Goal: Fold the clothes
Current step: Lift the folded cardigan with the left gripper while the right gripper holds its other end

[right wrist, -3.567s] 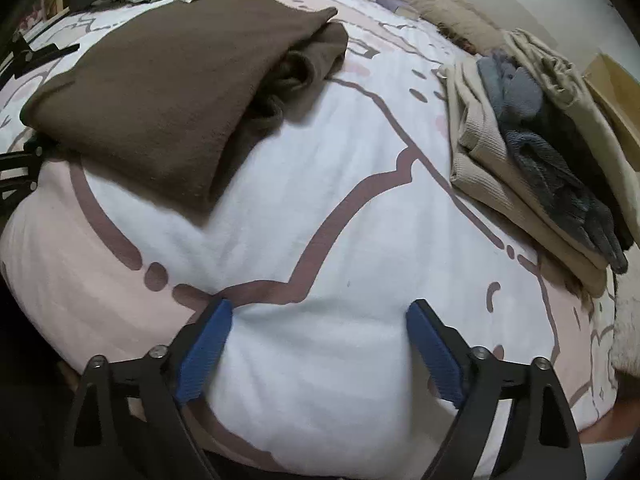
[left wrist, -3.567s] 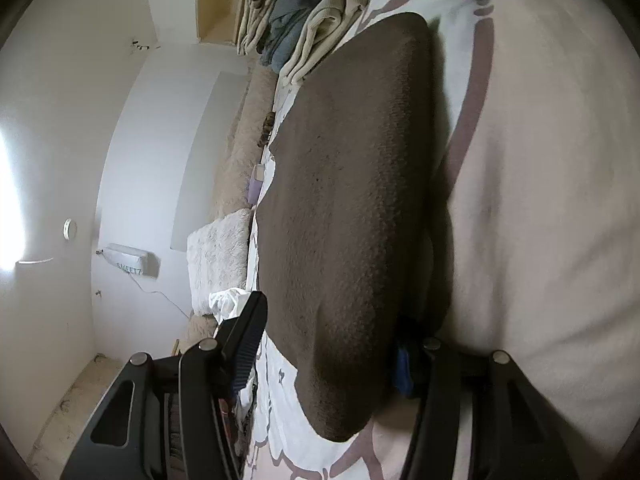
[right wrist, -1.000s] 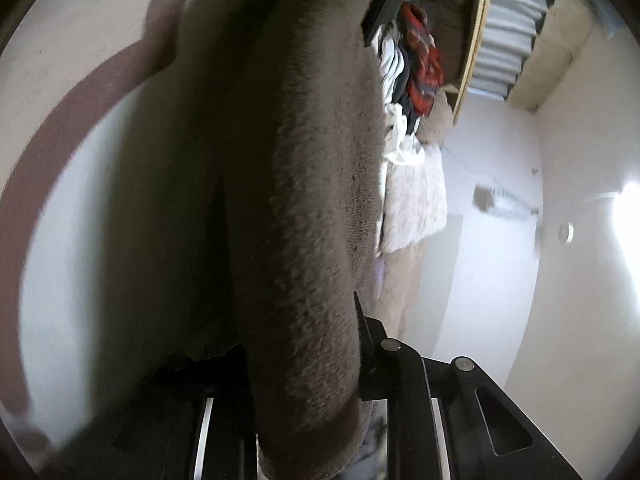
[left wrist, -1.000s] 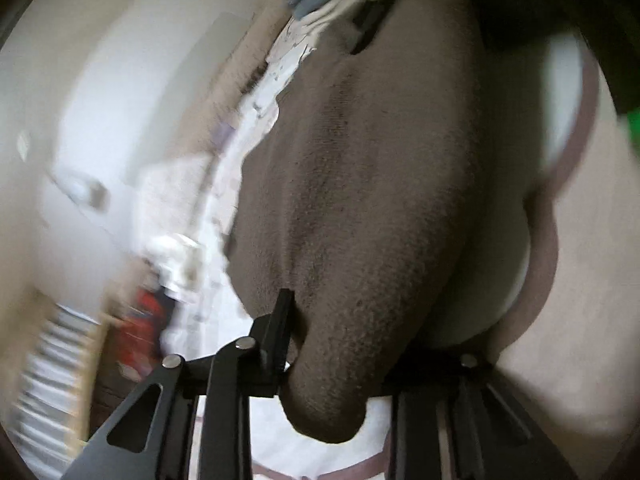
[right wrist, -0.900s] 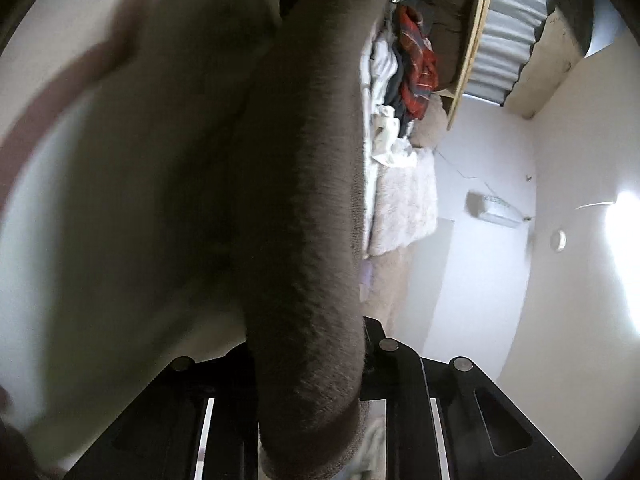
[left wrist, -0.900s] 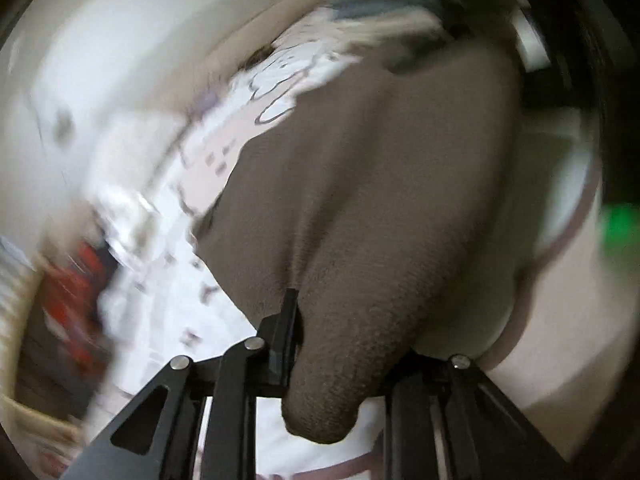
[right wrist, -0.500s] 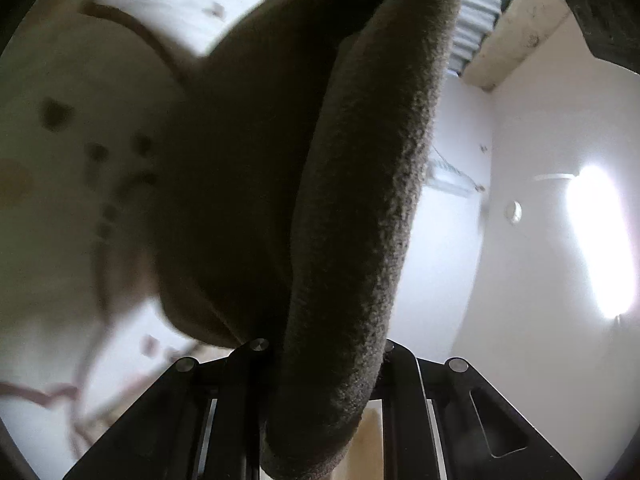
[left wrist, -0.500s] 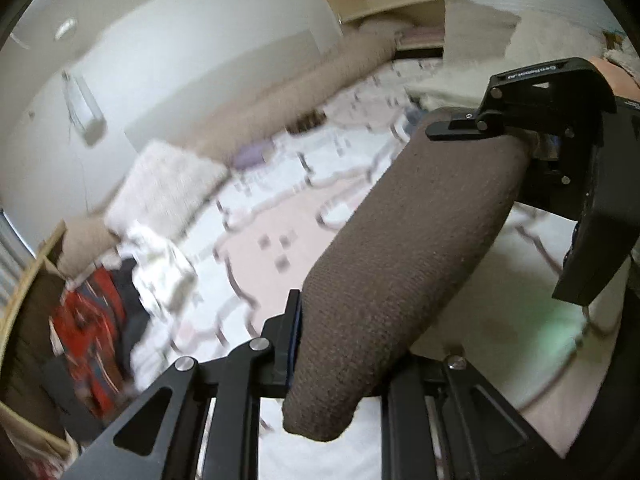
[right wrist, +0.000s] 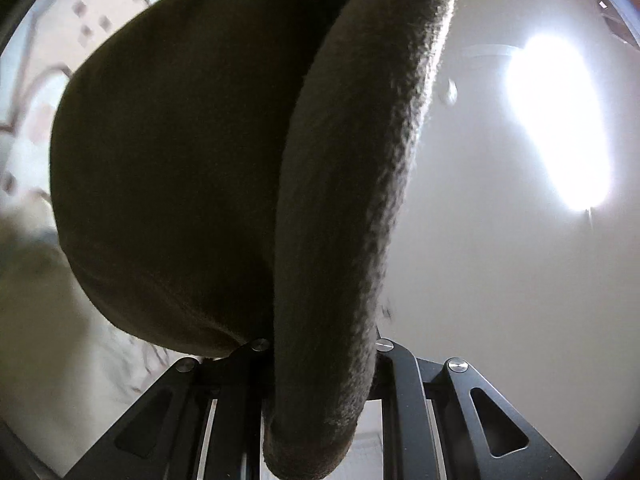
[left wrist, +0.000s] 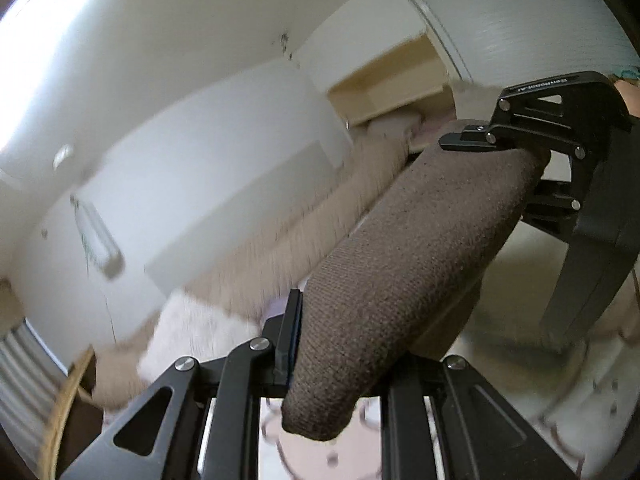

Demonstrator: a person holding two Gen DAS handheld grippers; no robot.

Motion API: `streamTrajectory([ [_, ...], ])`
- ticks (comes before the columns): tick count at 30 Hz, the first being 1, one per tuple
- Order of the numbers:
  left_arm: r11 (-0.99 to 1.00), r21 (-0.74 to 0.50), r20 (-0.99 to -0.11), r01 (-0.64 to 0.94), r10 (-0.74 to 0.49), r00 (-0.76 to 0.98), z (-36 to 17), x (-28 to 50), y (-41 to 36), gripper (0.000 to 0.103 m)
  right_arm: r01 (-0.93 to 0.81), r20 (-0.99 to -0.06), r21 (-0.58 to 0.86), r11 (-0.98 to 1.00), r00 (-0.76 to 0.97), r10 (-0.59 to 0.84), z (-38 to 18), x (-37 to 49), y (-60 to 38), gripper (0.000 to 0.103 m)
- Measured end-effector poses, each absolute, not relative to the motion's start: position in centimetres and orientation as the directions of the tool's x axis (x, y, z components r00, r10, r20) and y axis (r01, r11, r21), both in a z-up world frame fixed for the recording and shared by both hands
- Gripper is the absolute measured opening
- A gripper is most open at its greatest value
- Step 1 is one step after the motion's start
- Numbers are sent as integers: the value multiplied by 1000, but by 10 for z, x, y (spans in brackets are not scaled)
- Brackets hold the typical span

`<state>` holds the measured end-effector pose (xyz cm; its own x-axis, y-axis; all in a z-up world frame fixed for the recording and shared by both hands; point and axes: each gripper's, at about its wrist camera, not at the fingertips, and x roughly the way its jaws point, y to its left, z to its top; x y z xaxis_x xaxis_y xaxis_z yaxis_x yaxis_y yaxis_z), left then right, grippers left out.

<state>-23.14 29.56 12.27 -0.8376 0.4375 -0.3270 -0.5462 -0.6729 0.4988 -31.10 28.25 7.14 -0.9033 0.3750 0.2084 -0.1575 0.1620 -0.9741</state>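
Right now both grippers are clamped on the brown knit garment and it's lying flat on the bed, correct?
Not flat. The left wrist view shows the brown knit garment lifted and stretched in the air between the left gripper and the right gripper, above the bed. Both are indeed clamped on it.

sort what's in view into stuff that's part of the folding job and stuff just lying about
Part of the job:
- brown garment
- left hand-held gripper, shut on one end of it
- right hand-held gripper, shut on the other end

Just lying about:
- patterned bedspread
- fluffy white pillow
- wooden shelf
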Motion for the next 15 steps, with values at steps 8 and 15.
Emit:
streamTrajectory([
  [8,-691,466,-276,-553,480,-833,152,-271,403,17,-213,216,-975,69,-816,536,116,-362,371,16],
  [15,-687,439,-308,-579,490,-816,124,-288,458,17,-206,195,-977,48,-789,583,98,-384,426,16],
])
